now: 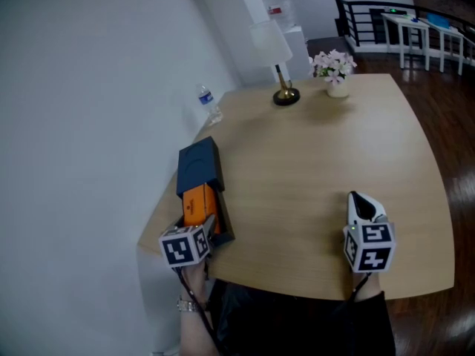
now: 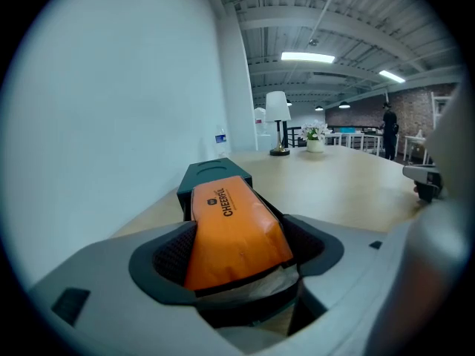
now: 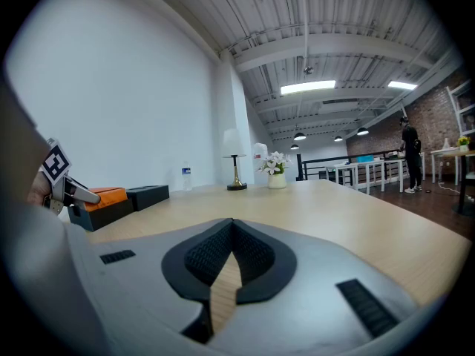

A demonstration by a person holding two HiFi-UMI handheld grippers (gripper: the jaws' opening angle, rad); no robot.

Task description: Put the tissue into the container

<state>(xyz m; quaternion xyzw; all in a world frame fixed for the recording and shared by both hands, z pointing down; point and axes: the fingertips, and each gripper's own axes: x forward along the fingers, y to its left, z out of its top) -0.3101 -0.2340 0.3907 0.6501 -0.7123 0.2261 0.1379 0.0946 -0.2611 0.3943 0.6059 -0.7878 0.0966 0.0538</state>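
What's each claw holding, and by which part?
Left claw grips the orange tissue pack by its near end, squeezing its two long sides. Right claw is shut, empty.

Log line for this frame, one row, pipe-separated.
left gripper: shut on orange tissue pack | pack: at dark container near end, seating unclear | right gripper: shut, empty, over table | step: placing

bottle [image 1: 208, 102] label unreadable, tissue pack [image 1: 197, 202] end hidden
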